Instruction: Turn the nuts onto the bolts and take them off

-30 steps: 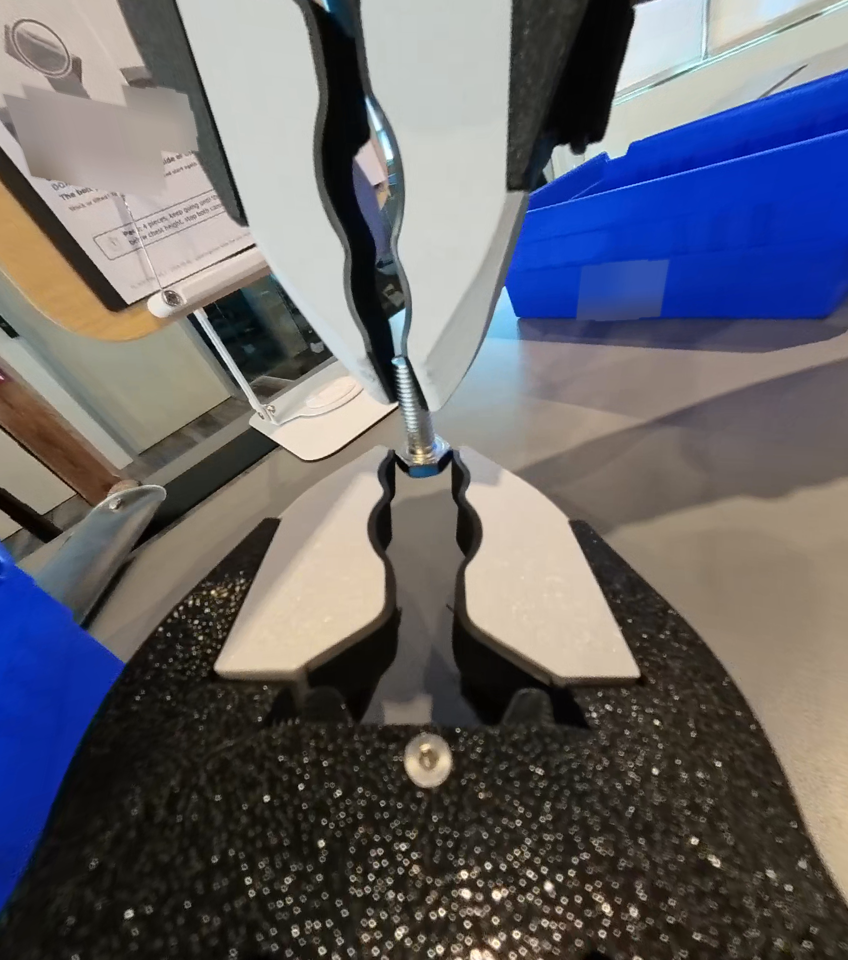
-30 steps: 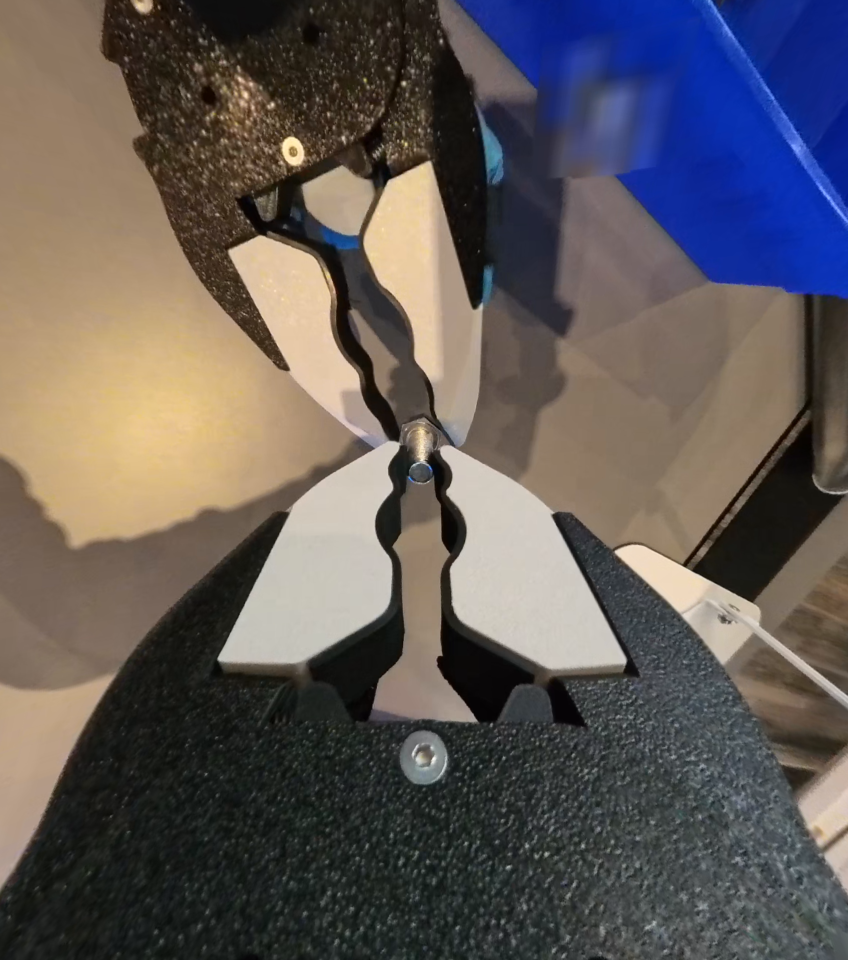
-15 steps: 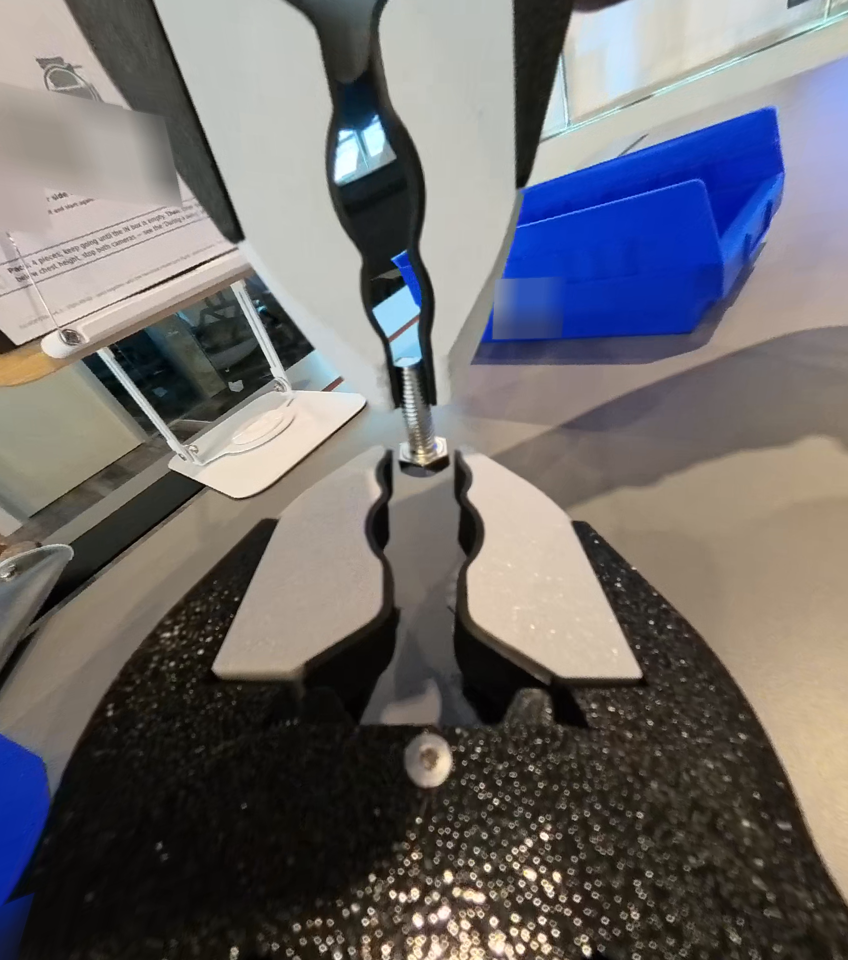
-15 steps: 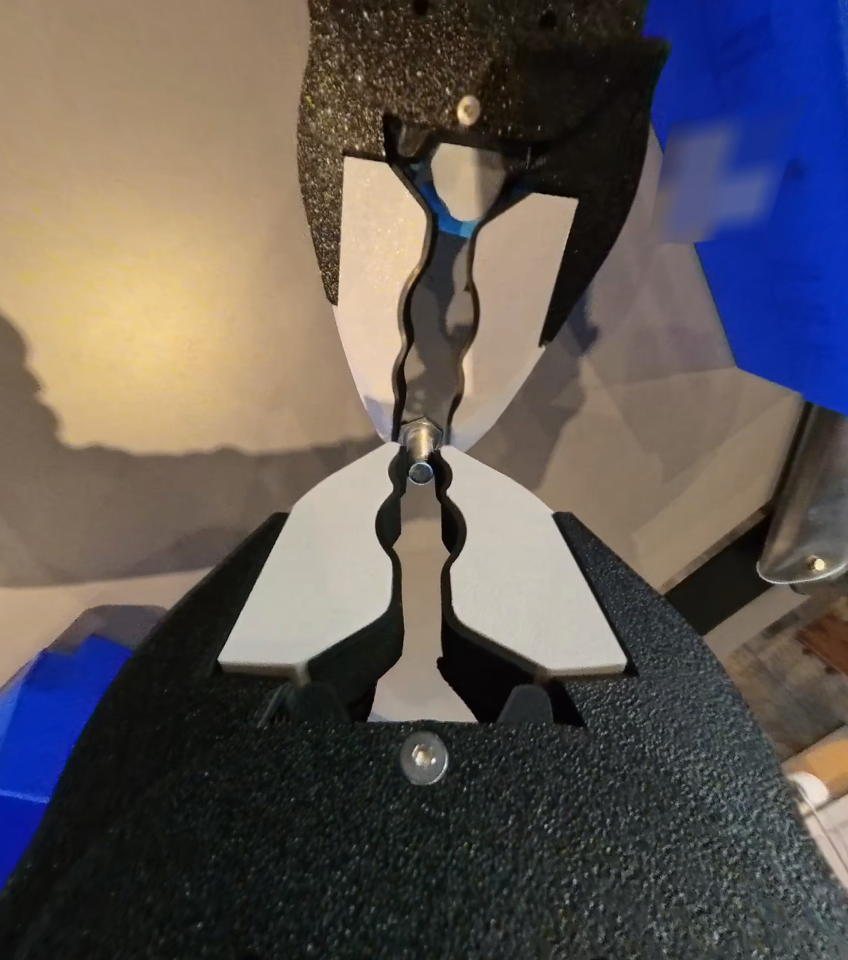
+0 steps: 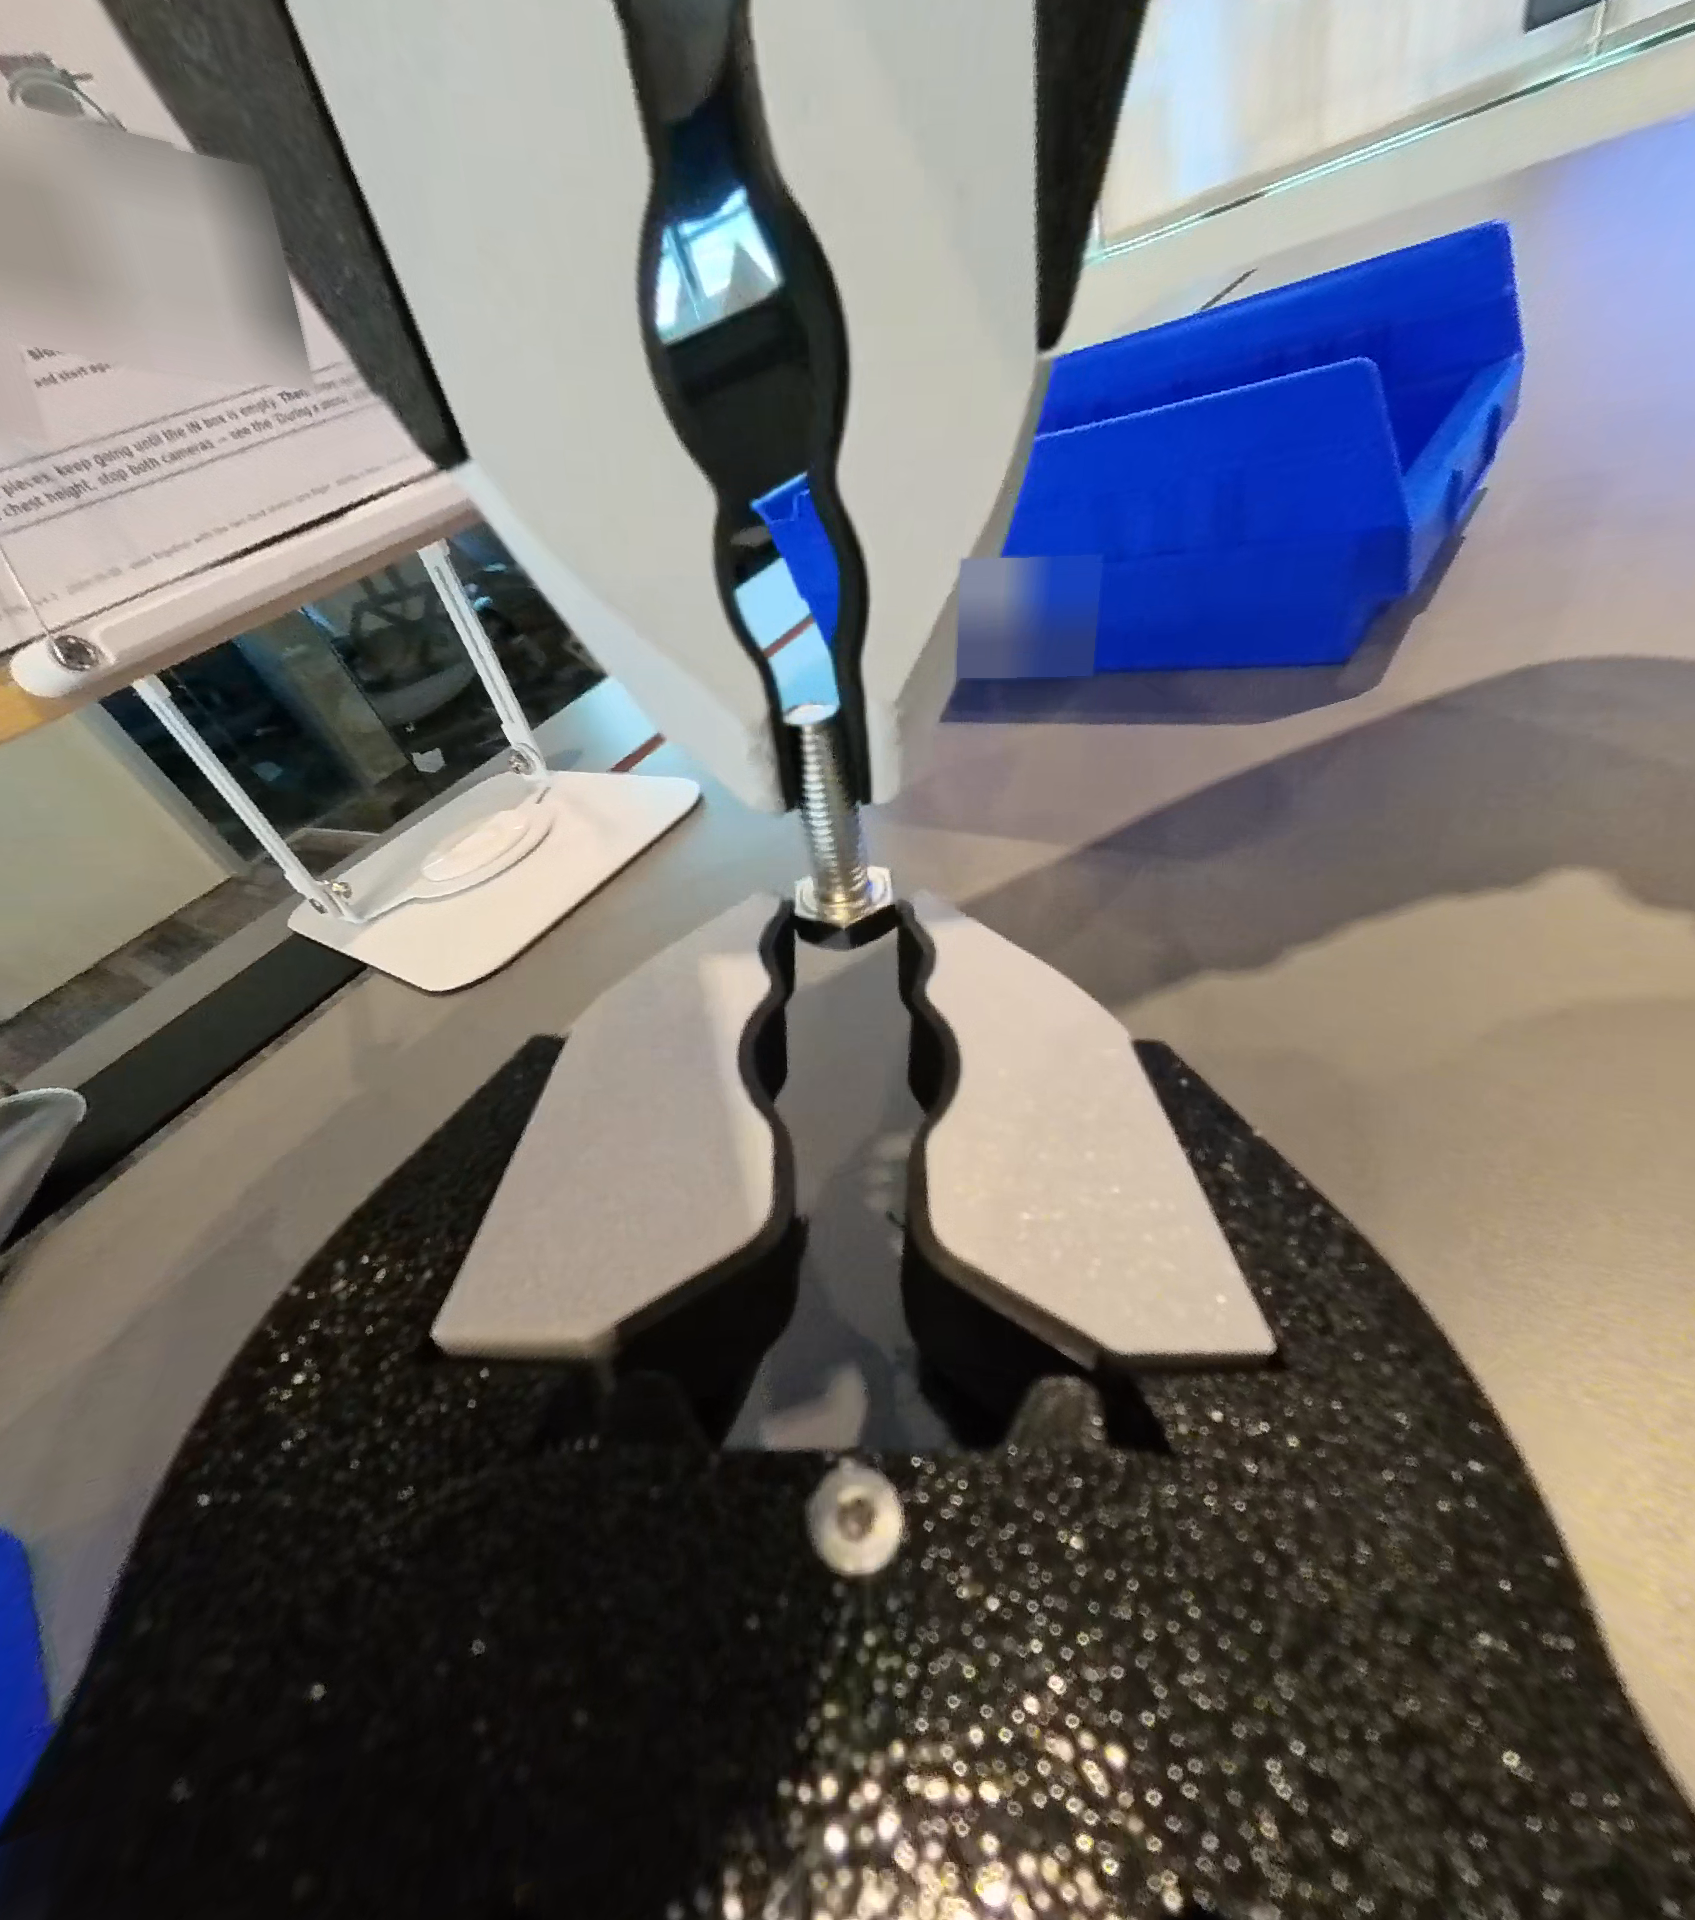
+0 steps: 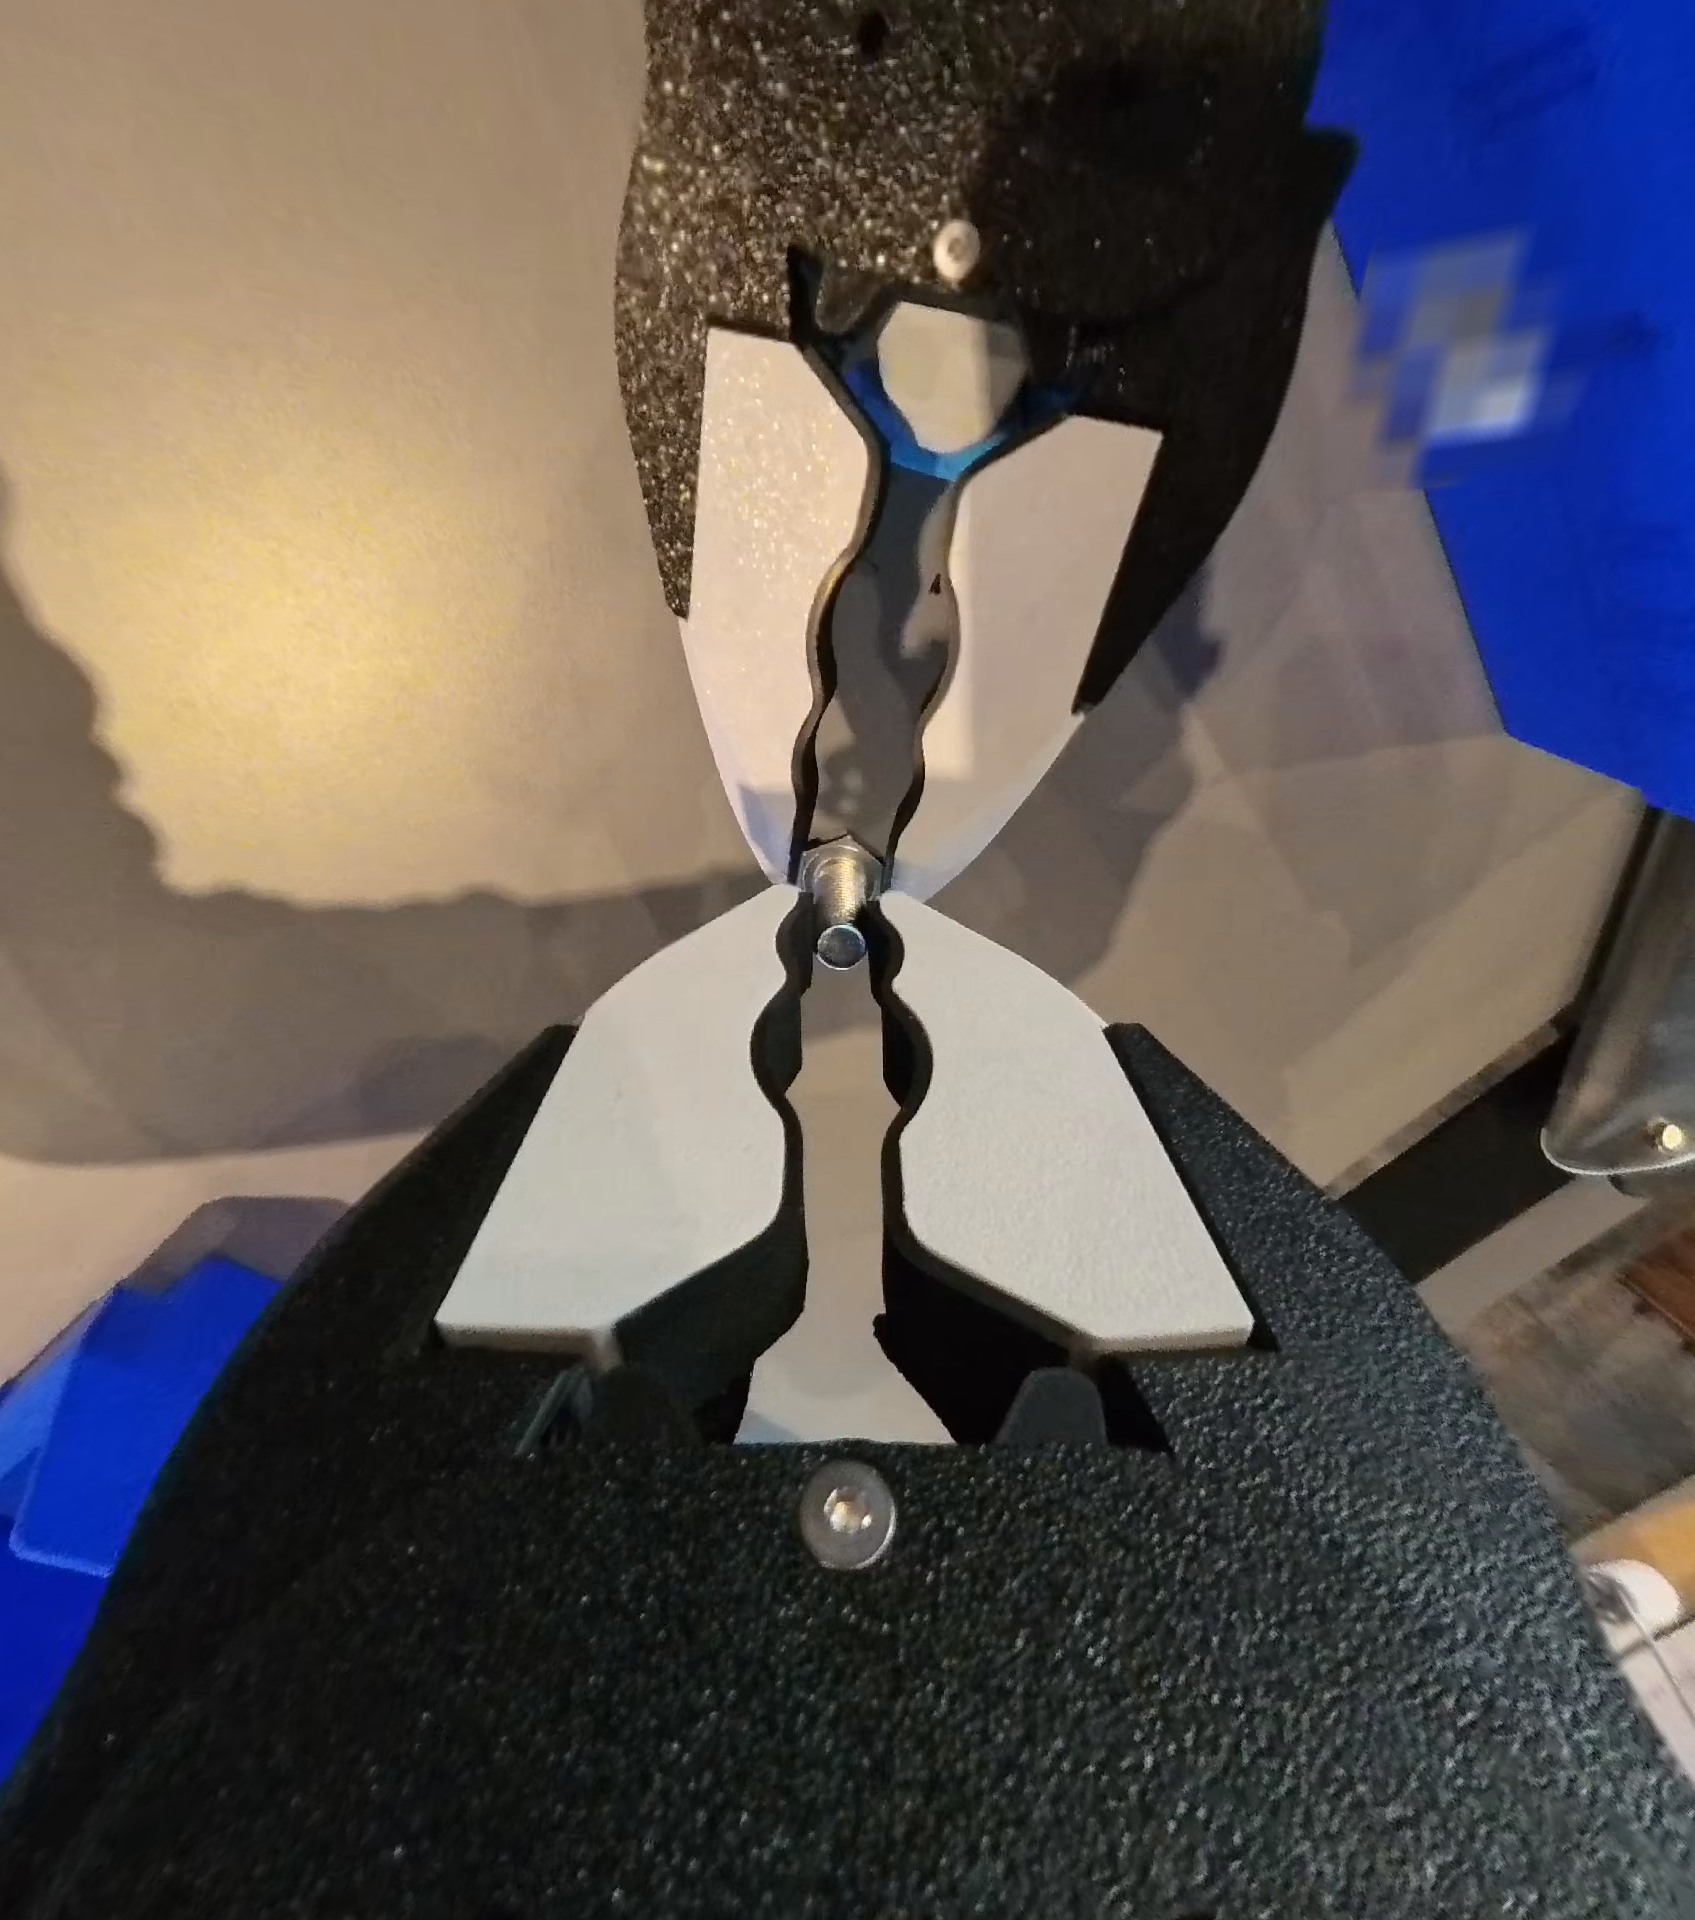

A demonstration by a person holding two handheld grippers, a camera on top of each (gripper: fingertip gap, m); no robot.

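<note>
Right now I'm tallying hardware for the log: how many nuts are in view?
1. The nut sits on the bolt, pinched at the left gripper's fingertips, while the right gripper holds the bolt's far end. Bins could hide more.

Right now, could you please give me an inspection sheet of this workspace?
Surface: grey table, sunlit patches and shadows.
Job's things: nut threaded on bolt, both held in the air.
Clutter: blue bins; white document stand holding a printed sheet.
Grippers: left gripper shut on the nut; right gripper shut on the bolt's shaft, tip to tip.
Cables: nothing seen.
Surroundings: windows behind; metal bracket at the table edge.
</note>
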